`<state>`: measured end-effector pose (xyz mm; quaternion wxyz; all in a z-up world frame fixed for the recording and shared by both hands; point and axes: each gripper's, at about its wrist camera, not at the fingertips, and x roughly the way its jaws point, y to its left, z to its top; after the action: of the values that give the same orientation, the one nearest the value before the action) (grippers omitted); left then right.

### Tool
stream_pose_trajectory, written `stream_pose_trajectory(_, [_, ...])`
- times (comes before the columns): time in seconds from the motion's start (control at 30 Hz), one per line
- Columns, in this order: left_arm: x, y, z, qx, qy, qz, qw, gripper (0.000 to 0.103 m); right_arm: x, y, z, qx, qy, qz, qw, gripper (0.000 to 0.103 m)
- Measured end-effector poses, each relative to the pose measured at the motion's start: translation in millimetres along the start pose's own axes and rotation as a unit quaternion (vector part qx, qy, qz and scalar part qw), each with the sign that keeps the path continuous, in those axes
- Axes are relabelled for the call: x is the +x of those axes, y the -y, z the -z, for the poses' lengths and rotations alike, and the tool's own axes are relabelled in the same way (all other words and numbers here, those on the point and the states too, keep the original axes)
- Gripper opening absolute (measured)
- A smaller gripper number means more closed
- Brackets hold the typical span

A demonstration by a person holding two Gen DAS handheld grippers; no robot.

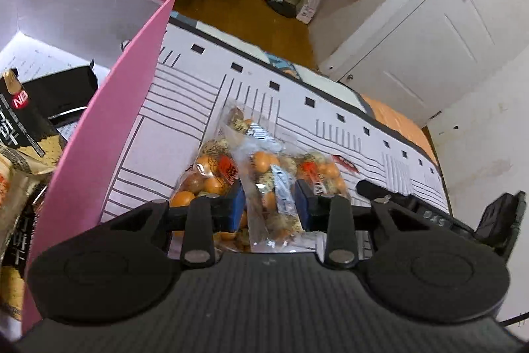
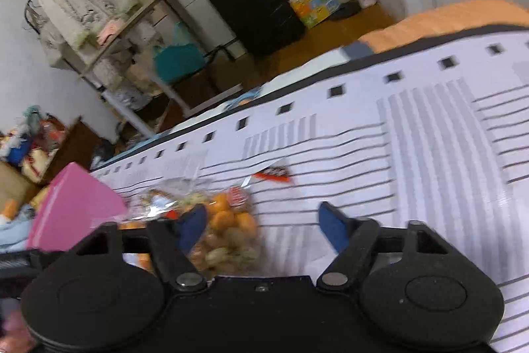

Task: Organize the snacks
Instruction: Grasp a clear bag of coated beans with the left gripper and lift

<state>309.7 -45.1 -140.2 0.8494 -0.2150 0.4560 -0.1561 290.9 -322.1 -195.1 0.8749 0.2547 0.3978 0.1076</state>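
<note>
Reaching down over the striped counter (image 1: 185,108), the left hand-held gripper (image 1: 269,204) straddles the middle one of several clear snack packets (image 1: 274,187) filled with orange and speckled pieces; its blue pads (image 1: 236,204) stand narrowly apart on either side of the wrapper, and whether they already press on it cannot be told from this view. More packets of the same kind lie touching it on both sides. Just to the left stands the pink box (image 1: 99,138), open-topped, with dark biscuit packs (image 1: 20,128) already inside. From the right wrist view, which is blurred, the right hand-held gripper (image 2: 264,229) is open, its jaws wide apart over the counter; one blue pad overlaps the near edge of the snack packets (image 2: 228,220), the other hangs over bare stripes, and nothing lies squarely between them. A small red wrapper (image 2: 272,174) lies apart, farther along the counter, and the pink box (image 2: 72,207) shows at the left edge. The step in hand looks like picking packets off the counter for the box. Next, the left jaws likely need to pinch the wrapper firmly and lift it clear of its neighbours, while the right must shift sideways onto a packet before closing.
</note>
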Motion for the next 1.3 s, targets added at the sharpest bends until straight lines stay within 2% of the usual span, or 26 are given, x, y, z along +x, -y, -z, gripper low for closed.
stream_pose_trajectory(0.03, [4.4,0.1,1.0,0.003,-0.006,-0.006,1.0,0.03,1.7,-3.6,0.7,-0.004,-0.001,0.005,1.0,0.072])
stream_pose_trajectory(0.1, [9.4,0.4,4.4,0.008,-0.015,-0.003,0.9999,0.019,4.3,-11.0,2.5,-0.036,-0.01,0.015,0.999,0.064])
stream_pose_trajectory(0.13, [9.3,1.7,7.0,0.014,-0.01,0.0,0.9998,0.017,4.0,-13.3,2.7,-0.047,-0.016,0.017,0.999,0.056])
stream_pose_trajectory(0.17, [8.0,4.0,9.0,0.024,-0.006,0.001,0.9997,0.016,2.3,-13.4,2.1,-0.045,-0.023,0.011,0.999,0.035])
stream_pose_trajectory(0.2, [7.7,6.0,10.3,0.034,-0.004,0.0,0.9994,0.015,0.7,-11.6,1.8,-0.031,-0.037,-0.011,0.999,0.032])
stream_pose_trajectory(0.23, [7.7,7.6,10.8,0.044,-0.005,0.001,0.999,0.015,-3.1,-10.0,1.8,-0.019,-0.042,-0.017,0.999,0.031])
stream_pose_trajectory(0.37, [6.0,9.0,15.0,0.049,-0.041,0.017,0.9978,0.015,-17.0,-21.7,11.9,-0.053,-0.053,0.001,0.997,0.03])
stream_pose_trajectory(0.63, [-5.0,16.9,36.7,0.058,-0.058,0.004,0.9966,0.016,-39.7,-25.6,27.2,-0.08,-0.084,0.007,0.993,0.03])
stream_pose_trajectory(0.83, [-1.1,17.3,40.0,0.062,-0.06,-0.007,0.9963,0.016,-37.7,-20.5,23.4,-0.085,-0.099,0.007,0.991,0.036])
stream_pose_trajectory(0.9, [-1.1,16.1,39.8,0.058,-0.06,-0.004,0.9965,0.016,-37.1,-19.1,24.0,-0.081,-0.097,0.006,0.992,0.042])
stream_pose_trajectory(0.97, [-0.9,13.2,40.0,0.052,-0.058,0.002,0.997,0.016,-35.8,-21.7,28.2,-0.073,-0.094,0.002,0.993,0.072])
stream_pose_trajectory(1.03, [-1.4,12.2,41.7,0.053,-0.054,0.008,0.9971,0.016,-29.1,-28.5,34.5,-0.082,-0.106,-0.012,0.991,0.08])
stream_pose_trajectory(1.13, [1.1,15.8,46.5,0.066,-0.055,0.008,0.9963,0.018,-23.2,-44.4,41.3,-0.113,-0.088,0.016,0.99,0.083])
stream_pose_trajectory(1.3, [1.6,19.5,51.8,0.075,-0.043,0.003,0.9963,0.019,-21.4,-45.1,41.4,-0.112,-0.088,0.018,0.99,0.085])
